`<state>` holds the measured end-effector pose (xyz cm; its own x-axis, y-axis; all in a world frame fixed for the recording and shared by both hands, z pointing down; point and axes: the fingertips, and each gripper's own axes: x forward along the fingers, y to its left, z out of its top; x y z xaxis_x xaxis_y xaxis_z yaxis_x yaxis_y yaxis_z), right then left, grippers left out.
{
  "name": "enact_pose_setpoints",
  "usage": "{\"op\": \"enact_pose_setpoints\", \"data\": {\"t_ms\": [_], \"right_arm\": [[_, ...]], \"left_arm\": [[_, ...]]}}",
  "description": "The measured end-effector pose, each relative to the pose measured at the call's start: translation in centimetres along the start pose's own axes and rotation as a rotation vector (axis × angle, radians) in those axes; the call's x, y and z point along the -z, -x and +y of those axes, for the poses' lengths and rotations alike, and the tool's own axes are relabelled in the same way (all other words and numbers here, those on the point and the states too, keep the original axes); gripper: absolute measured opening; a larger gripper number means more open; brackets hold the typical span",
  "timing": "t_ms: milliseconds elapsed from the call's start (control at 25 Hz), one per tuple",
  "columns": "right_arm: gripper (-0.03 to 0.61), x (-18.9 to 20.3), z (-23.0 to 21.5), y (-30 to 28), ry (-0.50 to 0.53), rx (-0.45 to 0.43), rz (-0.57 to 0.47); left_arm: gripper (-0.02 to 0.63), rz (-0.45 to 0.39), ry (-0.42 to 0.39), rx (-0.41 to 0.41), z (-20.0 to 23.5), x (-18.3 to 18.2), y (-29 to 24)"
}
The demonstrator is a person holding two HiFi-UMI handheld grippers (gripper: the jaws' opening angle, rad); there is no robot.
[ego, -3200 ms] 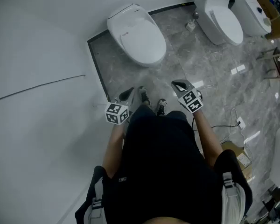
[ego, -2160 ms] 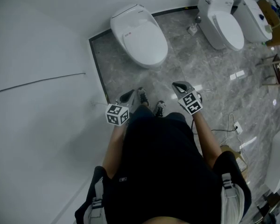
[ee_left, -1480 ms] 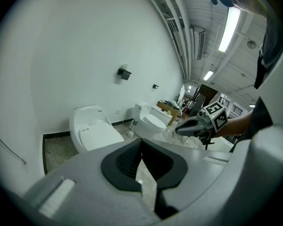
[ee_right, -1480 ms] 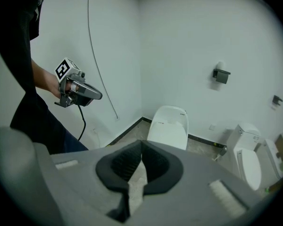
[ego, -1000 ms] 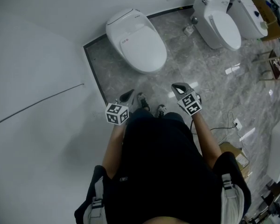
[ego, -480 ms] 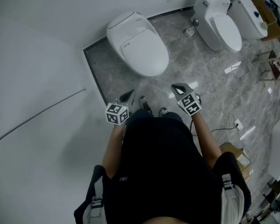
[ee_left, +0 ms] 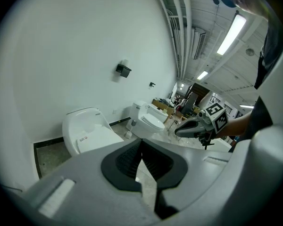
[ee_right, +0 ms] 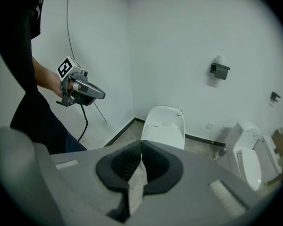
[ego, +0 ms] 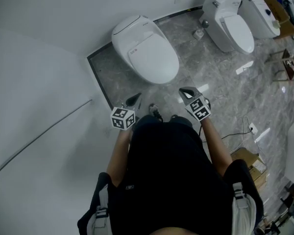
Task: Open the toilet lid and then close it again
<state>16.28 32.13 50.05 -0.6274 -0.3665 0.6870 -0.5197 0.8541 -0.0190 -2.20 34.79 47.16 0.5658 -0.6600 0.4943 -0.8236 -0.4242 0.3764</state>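
Lid (ego: 155, 60) lies shut on the nearest toilet (ego: 145, 47), at the far left corner of the marble floor (ego: 206, 70), so its bowl is hidden. I count three toilets along the wall (the second (ego: 231, 23) and the third (ego: 258, 13), partly behind it, look lidded too). My left tongs (ego: 135, 99) and right tongs (ego: 185, 90) are both closed, empty, short of the lid.

Three white toilets line the wall of a showroom floor: the nearest toilet (ego: 146, 49), a second toilet (ego: 231, 21) and a third toilet (ego: 258, 14). One person holds two grippers, the left gripper (ego: 136, 97) and the right gripper (ego: 183, 90). Two dark fittings hang on the wall, a larger wall fitting (ee_right: 220, 70) and a smaller wall fitting (ee_right: 273, 96).
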Motion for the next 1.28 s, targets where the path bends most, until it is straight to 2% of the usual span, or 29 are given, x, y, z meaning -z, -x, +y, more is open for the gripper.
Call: {"op": "enact_pose_setpoints", "data": {"t_ms": [680, 1280], "right_arm": [[0.005, -1.4, -0.7, -1.9, -0.021, 0.027, 0.013], [0.005, -2.0, -0.8, -2.6, -0.018, 0.047, 0.013]], "left_arm": [[0.011, 0.009, -0.002, 0.036, 2.6, -1.0, -0.9], [0.011, 0.004, 0.008, 0.028, 4.7, -0.4, -0.4]]}}
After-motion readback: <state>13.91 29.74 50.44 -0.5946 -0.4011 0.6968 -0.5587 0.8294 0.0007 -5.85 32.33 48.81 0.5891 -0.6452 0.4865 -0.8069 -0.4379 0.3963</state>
